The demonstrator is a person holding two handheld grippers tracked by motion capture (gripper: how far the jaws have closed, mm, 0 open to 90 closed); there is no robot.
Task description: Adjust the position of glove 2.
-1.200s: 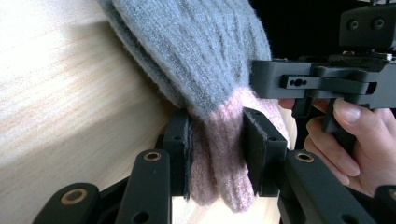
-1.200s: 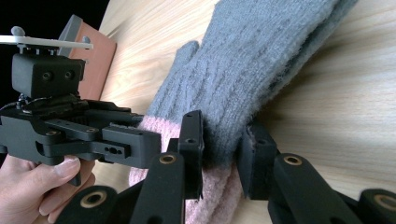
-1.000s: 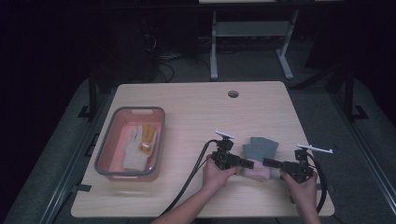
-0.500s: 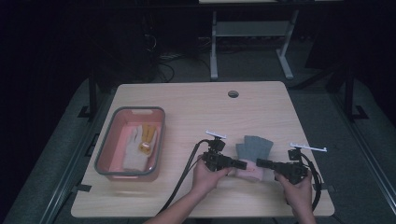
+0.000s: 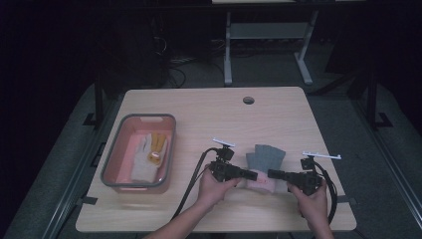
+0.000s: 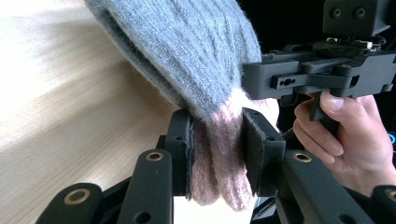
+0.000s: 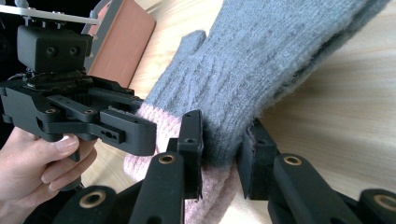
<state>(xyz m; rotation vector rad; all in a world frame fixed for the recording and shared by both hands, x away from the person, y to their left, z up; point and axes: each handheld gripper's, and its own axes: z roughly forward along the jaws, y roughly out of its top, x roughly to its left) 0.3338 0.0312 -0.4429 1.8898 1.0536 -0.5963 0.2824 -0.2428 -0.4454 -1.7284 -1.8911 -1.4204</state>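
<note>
Mid-lift, prob. Grey glove (image 5: 265,164) near worktop (image 5: 209,114) front edge, pink cuff pinched both sides: left gripper (image 6: 215,154) & right gripper (image 7: 223,144) clamped on it. Next, likely: raise together, carry to tray (image 5: 112,162) w/ other glove (image 5: 147,157).

We're looking at a dim lab or test room: a bare wooden table (image 5: 278,114) with a cable hole (image 5: 248,100), loose cables (image 5: 174,69) on the floor, a metal stand (image 5: 268,35) behind.
</note>
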